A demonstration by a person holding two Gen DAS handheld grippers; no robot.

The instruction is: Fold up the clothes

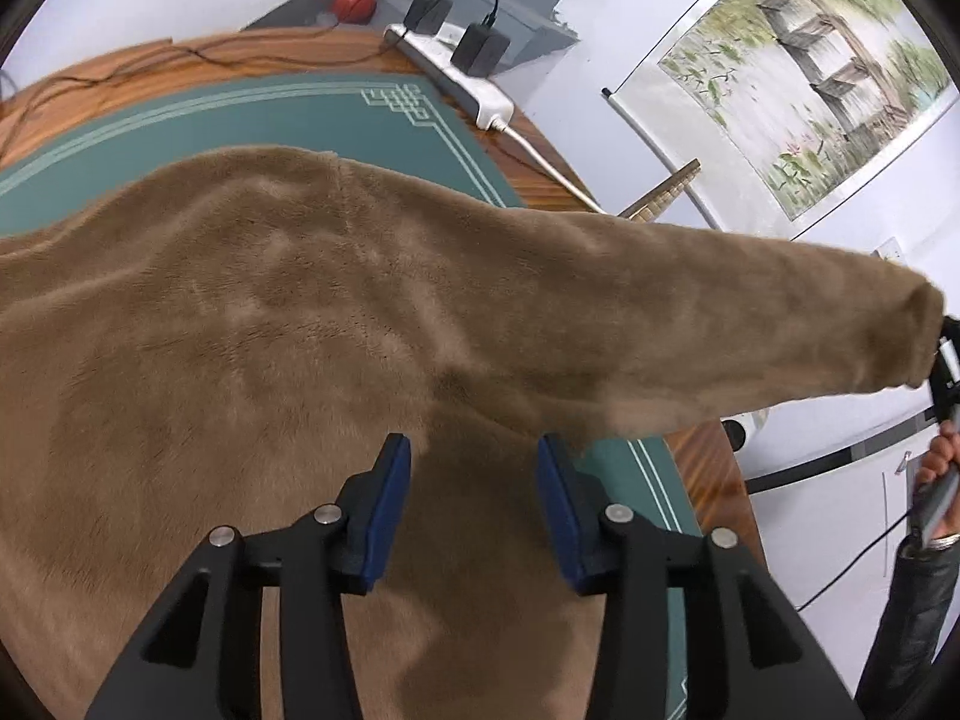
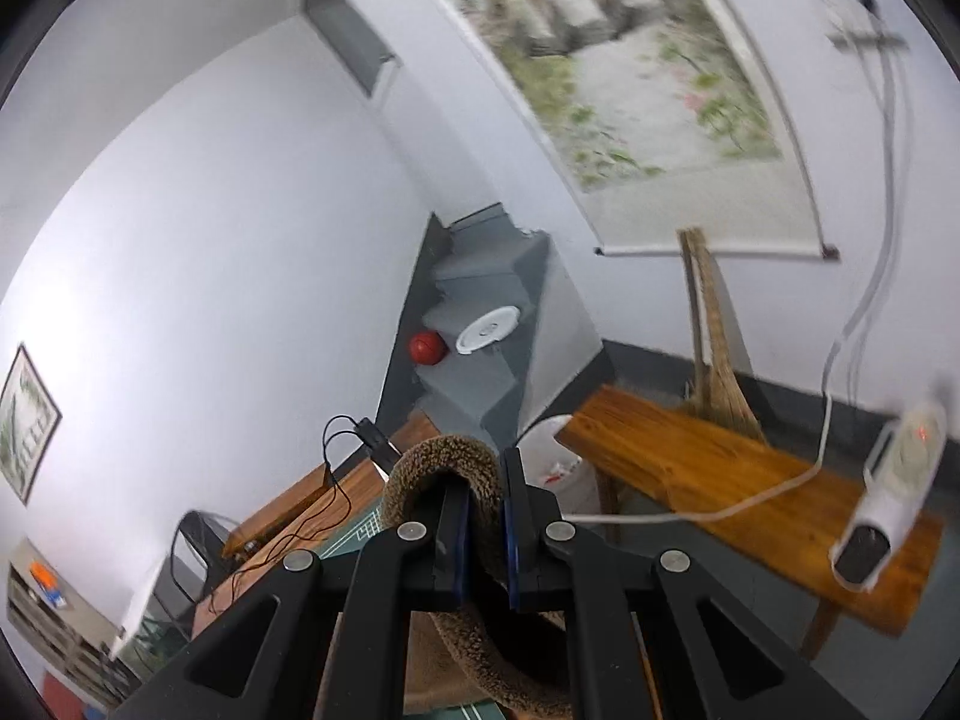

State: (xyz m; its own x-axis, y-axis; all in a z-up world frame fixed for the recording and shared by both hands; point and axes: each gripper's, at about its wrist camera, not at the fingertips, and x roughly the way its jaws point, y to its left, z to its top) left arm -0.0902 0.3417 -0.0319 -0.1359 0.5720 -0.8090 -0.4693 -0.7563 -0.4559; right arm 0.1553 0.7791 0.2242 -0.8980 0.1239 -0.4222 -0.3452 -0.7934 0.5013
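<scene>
A brown fleece garment (image 1: pixel 252 348) lies spread on the green mat (image 1: pixel 240 120). Its sleeve (image 1: pixel 720 324) is stretched out to the right, lifted off the table. My left gripper (image 1: pixel 474 450) is open and empty, hovering over the garment's body near the armpit. My right gripper (image 2: pixel 486 480) is shut on the sleeve cuff (image 2: pixel 444 456), which loops over its left finger; it also shows at the right edge of the left wrist view (image 1: pixel 945 372), holding the cuff end in the air.
A white power strip (image 1: pixel 456 72) with black adapters and cables lies on the wooden table (image 1: pixel 714 468) beyond the mat. A wooden bench (image 2: pixel 720 480) with a white device stands by the wall. A scroll painting (image 1: pixel 810 78) hangs there. A red ball (image 2: pixel 427 349) sits on grey stairs.
</scene>
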